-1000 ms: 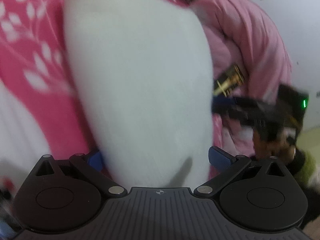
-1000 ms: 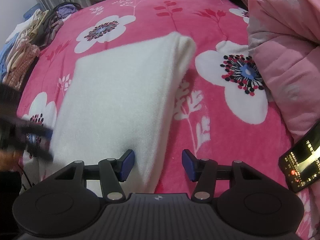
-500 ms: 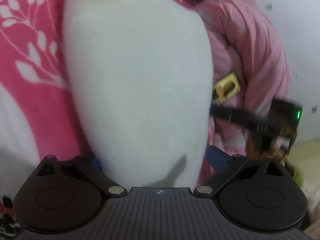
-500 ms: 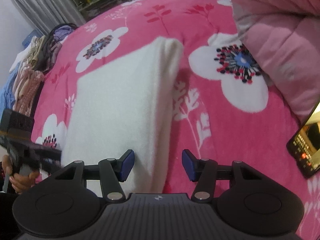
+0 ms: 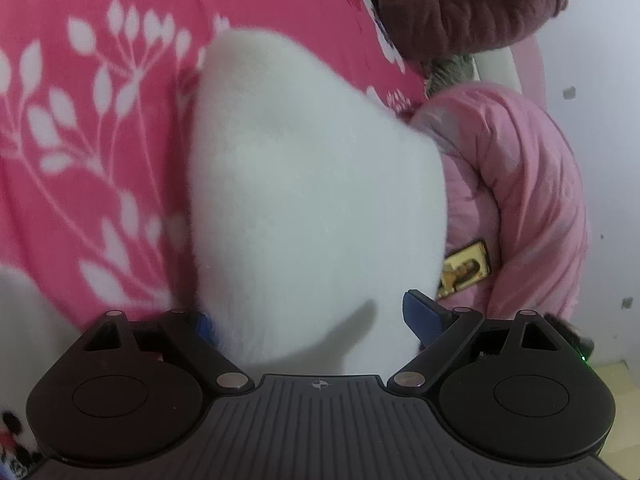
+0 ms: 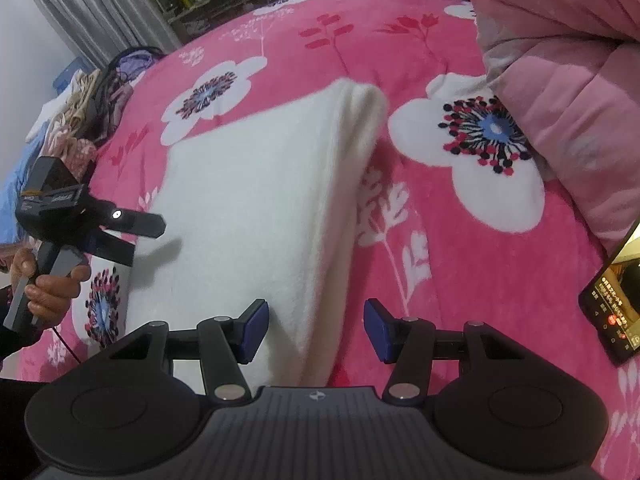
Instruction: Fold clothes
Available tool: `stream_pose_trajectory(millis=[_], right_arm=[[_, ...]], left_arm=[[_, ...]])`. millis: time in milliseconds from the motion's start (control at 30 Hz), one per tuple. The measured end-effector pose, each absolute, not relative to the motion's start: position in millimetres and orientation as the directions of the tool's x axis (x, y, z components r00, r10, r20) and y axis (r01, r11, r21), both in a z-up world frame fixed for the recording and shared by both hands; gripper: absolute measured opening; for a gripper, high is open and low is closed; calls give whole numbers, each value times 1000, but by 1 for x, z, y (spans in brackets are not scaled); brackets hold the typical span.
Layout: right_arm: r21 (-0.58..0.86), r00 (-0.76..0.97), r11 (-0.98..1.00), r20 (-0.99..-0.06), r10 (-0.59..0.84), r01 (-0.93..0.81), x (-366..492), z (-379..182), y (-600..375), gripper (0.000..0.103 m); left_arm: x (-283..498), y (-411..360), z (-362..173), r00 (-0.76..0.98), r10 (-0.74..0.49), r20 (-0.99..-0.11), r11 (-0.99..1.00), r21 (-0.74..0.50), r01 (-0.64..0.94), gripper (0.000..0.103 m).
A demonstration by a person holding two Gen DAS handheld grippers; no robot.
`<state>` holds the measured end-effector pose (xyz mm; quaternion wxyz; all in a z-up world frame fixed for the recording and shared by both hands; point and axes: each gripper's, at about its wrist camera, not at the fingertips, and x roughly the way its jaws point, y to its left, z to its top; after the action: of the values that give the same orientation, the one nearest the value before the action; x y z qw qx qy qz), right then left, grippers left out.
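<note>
white fleece garment [image 6: 256, 216], folded, on the pink floral blanket [image 6: 420, 264]

its near edge runs between the right gripper [image 6: 316, 330]'s parted fingers, untouched; the left gripper [image 5: 312, 320]'s jaws have just been closing around its end, still apart.

A home bedroom: a bed [image 6: 420, 260] under a pink floral blanket [image 6: 304, 40], a pink quilt [image 6: 568, 80] heaped on it, grey curtains [image 6: 100, 12], and piled clothes [image 6: 80, 120].

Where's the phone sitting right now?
In the right wrist view the phone lies at the far right edge on the pink floral blanket, below the pink quilt and right of the folded white garment.
</note>
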<state>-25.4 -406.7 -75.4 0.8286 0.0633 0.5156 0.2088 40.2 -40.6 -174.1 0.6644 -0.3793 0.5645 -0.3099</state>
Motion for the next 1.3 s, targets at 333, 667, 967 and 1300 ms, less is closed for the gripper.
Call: stream_pose_trajectory(millis=[333, 667, 967, 1300], right_arm=[[599, 433, 781, -667, 607, -173, 35, -80, -433, 61], [723, 448, 689, -600, 662, -50, 113, -125, -440, 71], [818, 335, 575, -540, 772, -9, 102, -170, -421, 87], [833, 218, 550, -527, 821, -58, 63, -168, -413, 93]], left_arm=[[32, -50, -164, 168, -799, -577, 596, -798, 91, 92], [31, -51, -174, 161, -795, -585, 605, -787, 125, 92], [33, -44, -183, 165, -826, -538, 559, -820, 126, 86], [32, -43, -184, 172, -829, -532, 553, -825, 119, 84]])
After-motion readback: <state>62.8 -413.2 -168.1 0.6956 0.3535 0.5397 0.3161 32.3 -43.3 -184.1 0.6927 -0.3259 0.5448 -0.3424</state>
